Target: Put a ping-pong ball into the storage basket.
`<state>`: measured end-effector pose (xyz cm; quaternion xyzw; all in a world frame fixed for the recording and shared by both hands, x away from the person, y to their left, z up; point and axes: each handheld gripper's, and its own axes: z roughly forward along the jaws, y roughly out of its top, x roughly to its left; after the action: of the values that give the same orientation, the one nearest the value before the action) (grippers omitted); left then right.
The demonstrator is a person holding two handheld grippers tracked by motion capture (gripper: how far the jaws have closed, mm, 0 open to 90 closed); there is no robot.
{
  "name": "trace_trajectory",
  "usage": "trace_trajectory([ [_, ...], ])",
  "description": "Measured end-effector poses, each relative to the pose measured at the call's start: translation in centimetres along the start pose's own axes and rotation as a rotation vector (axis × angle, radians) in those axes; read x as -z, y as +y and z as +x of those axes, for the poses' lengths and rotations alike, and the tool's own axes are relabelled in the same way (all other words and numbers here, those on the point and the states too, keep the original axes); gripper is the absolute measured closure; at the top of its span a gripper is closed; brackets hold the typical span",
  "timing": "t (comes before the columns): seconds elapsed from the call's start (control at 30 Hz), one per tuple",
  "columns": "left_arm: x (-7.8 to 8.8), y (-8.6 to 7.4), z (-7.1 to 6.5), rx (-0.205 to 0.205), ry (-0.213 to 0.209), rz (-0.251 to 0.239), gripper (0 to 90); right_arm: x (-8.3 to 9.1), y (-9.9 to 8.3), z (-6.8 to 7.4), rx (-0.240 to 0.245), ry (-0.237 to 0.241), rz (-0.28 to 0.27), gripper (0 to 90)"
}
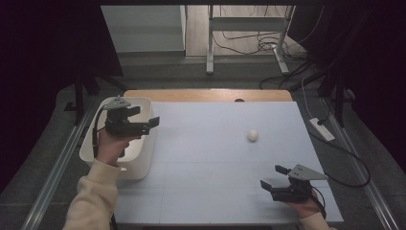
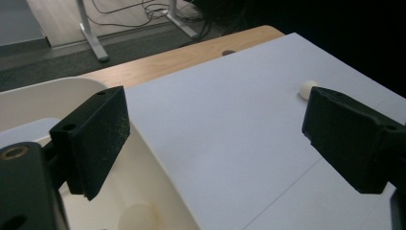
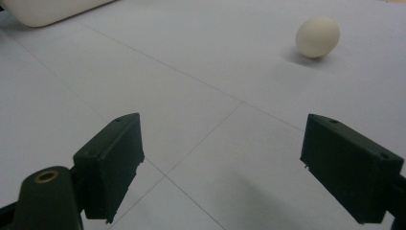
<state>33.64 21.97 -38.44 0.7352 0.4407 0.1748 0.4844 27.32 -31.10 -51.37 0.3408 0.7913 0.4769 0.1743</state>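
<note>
A white egg (image 1: 253,135) lies on the pale table mat (image 1: 206,148), right of centre. My left gripper (image 1: 149,124) hovers over the right rim of a white bin (image 1: 136,170) at the table's left, jaws open and empty. In the left gripper view, the gripper (image 2: 218,129) straddles the bin rim (image 2: 158,163); a second egg (image 2: 139,218) rests inside the bin, and the egg on the mat (image 2: 306,88) peeks out by the right jaw. My right gripper (image 1: 273,176) rests low near the front right corner, open and empty. In the right gripper view, that gripper (image 3: 234,167) points toward the egg (image 3: 317,37).
A strip of bare wood (image 1: 206,95) runs along the table's far edge. Beyond it are desk legs and cables (image 1: 258,45) on the floor. A power strip (image 1: 321,129) lies on the floor to the right. The bin's corner (image 3: 48,9) appears top left in the right gripper view.
</note>
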Motion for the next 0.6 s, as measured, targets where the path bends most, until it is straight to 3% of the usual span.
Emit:
trace_trajectory([
  [0.6, -0.9, -0.3, -2.3, -0.028, -0.080, -0.002, 10.6, 0.0, 0.0, -0.1, -0.001, 0.003, 0.001, 14.3],
])
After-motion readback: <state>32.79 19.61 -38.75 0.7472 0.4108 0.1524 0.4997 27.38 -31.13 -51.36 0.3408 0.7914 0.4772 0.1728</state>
